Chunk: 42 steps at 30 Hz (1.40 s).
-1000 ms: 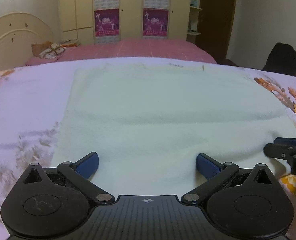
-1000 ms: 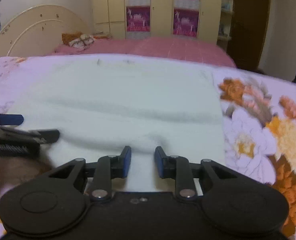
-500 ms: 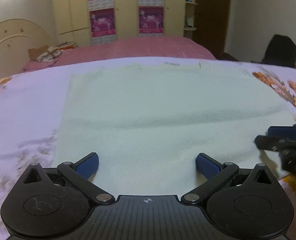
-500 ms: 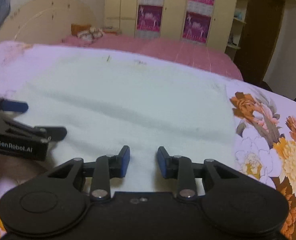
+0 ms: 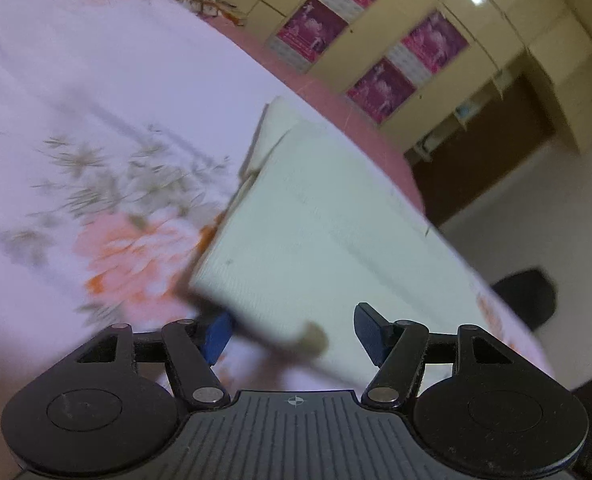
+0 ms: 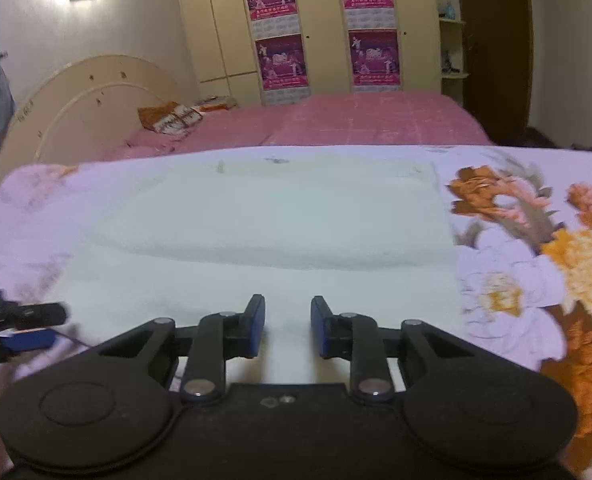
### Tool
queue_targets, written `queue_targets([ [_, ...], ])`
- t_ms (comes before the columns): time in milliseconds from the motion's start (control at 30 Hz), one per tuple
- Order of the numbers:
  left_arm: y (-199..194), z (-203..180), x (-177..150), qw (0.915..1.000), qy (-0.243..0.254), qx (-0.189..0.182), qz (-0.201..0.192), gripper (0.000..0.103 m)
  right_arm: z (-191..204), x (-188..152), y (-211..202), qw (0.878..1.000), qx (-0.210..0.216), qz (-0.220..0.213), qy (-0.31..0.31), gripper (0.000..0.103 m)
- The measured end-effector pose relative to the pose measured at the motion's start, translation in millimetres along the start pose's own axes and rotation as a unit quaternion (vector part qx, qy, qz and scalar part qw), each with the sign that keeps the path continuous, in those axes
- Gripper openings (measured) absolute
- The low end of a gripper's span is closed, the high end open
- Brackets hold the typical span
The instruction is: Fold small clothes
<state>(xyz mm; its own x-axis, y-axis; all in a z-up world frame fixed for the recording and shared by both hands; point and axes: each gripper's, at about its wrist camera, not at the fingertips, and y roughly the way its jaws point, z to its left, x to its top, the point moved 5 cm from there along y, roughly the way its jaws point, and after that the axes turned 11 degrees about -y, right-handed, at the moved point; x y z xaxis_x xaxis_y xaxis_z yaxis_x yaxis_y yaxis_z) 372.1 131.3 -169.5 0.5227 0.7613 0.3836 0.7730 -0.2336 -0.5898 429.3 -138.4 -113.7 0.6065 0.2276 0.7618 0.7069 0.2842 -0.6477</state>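
Gripping the near edge looks to be the step in hand. The pale cream rectangular towel-like cloth (image 6: 264,240) lies spread on the lilac floral bedsheet (image 6: 535,280), with one soft crease running across its middle.

Left gripper (image 5: 292,332): jaws closing, the near left corner of the cloth between the blue pads, tilted view; the pads do not yet press on it as far as the blurred frame shows. Right gripper (image 6: 284,328): jaws narrow and closing over the near edge; cloth lies under and between the pads, but whether they pinch it I cannot tell, so count it as not yet grasped.

To do the step well (judgement): let both pairs of pads bite a single layer just inside the hem, at matching depth, before any lift; then raise both corners together so the fold line stays straight and the far edge does not drag.

View differences: the left wrist view alone shows the far left corner doubled back, a small flap (image 5: 272,136) lifted off the sheet. The right wrist view alone shows the whole cloth, its crease, the right edge beside the orange flower print, and the left gripper low at the frame's left, level with the near edge.
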Motion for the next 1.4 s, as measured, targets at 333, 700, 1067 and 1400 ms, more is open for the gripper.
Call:
queue_targets([
  [333, 61.2, -6.0, 27.9, 0.9961, -0.079, -0.033, -0.020, 0.009, 16.3, 31.2, 54.1, 0.999, 0.049, 0.003, 0.024, 0.004],
  [700, 68.2, 1.4, 28.7, 0.9955, -0.089, -0.027, -0.017, 0.007, 21.3, 22.7, 94.4, 0.999, 0.047, 0.013, 0.004, 0.000],
  [1067, 41.5, -93.9, 43.1, 0.9927, 0.113, -0.041, -0.010, 0.007, 15.1, 24.8, 92.5, 0.997, 0.059, 0.015, 0.038, 0.000],
  [1400, 77.2, -241.6, -52.0, 0.9332, 0.340, -0.065, 0.098, 0.007, -93.7, 14.9, 30.2, 0.965, 0.051, -0.059, 0.250, 0.010],
])
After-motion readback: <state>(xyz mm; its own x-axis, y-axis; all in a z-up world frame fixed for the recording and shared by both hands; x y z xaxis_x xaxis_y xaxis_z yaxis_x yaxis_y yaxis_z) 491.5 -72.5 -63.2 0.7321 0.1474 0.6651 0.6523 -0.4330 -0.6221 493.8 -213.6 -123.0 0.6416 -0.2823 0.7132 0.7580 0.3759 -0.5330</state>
